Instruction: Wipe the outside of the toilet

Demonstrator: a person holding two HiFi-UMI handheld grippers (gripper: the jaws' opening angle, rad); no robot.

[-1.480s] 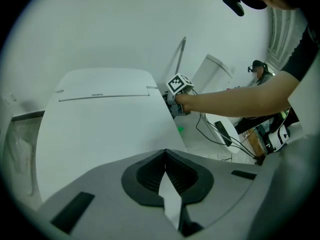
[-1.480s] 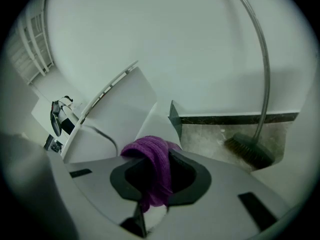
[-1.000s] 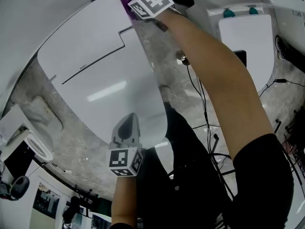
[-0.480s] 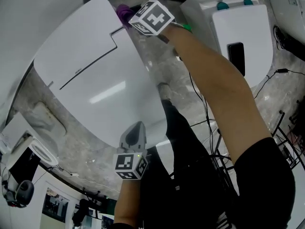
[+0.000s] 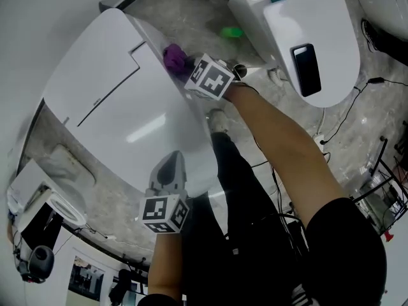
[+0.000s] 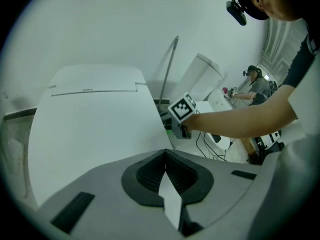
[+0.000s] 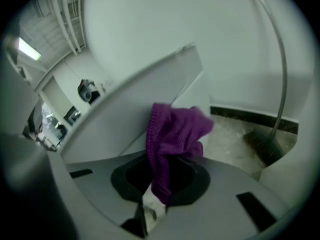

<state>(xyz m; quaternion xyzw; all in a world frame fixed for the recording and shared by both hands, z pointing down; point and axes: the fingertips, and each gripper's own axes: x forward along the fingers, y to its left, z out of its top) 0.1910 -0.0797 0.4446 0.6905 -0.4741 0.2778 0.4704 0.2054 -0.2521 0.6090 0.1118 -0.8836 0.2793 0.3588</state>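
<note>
Beside toilet (image 5: 127, 107), cloth (image 5: 173, 57); contact unclear

Left gripper (image 5: 171, 160) closed, right gripper (image 5: 183, 64) clamped.

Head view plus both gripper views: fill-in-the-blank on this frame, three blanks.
1. The right gripper is shut on a ____ cloth.
2. The left gripper has its jaws ____, with nothing between them.
3. The black phone lies on the ____ of the second toilet.
Missing words: purple; shut; lid.
</note>
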